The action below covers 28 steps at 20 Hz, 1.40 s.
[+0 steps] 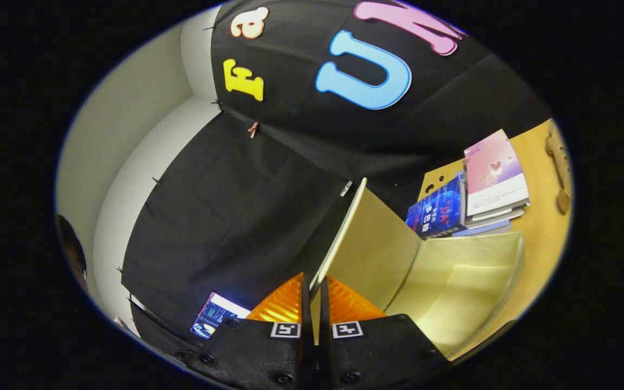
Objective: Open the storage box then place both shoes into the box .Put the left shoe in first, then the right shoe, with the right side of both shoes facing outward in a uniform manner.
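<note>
A booth draped in black cloth [225, 216] backs a pale wooden desk [539, 216], where a cream storage box [469, 281] with smooth, stiff, matte walls lies open, no shoes inside. Its flat lid [377, 244] stands raised, its thin edge pinched between the fingers of the claw [314, 295], which are pressed together on it. To finish opening, the lid should probably swing back steadily without twisting; a stack of glossy books [474, 189] lies just beyond the box.

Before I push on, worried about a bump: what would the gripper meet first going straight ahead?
The gripper has its fingers closed on the storage box lid, so the lid itself lies ahead; beyond it, probably the black cloth wall.
</note>
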Tool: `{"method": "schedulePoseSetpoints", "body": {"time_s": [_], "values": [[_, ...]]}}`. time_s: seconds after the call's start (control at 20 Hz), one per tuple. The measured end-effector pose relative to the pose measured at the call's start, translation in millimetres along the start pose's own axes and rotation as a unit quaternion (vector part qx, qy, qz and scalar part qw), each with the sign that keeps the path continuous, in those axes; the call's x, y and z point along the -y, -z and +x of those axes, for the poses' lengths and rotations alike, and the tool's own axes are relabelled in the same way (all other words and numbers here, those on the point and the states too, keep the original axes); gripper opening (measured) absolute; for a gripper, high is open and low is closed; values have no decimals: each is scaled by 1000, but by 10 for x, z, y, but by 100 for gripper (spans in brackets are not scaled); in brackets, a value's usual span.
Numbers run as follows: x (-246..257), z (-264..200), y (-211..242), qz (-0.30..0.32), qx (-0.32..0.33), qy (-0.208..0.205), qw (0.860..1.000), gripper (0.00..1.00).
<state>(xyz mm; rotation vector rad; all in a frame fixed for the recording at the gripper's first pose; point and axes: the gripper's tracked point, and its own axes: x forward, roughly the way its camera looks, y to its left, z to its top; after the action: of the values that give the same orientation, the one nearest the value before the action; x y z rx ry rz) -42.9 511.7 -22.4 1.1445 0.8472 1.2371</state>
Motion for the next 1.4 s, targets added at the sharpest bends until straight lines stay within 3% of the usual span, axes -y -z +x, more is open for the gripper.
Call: {"method": "schedulePoseSetpoints", "body": {"time_s": [0.25, 0.35, 0.45, 0.5, 0.65, 0.7, 0.9, 1.05, 1.4], "values": [[-105, 600, 283, -16, -24, 20, 999, 6], [-123, 764, 411, -27, -36, 25, 999, 11], [-66, 818, 506, -56, -44, 40, 997, 21], [-60, 815, 528, -64, -45, 41, 996, 42], [-26, 730, 495, -85, -42, 53, 994, 73], [-28, 672, 445, -97, -34, 56, 993, 88], [-4, 229, 68, -154, 15, 90, 984, 96], [100, -263, -241, -205, 50, 138, 968, 96], [820, -1738, -366, -306, 34, 305, 901, 96]]}}
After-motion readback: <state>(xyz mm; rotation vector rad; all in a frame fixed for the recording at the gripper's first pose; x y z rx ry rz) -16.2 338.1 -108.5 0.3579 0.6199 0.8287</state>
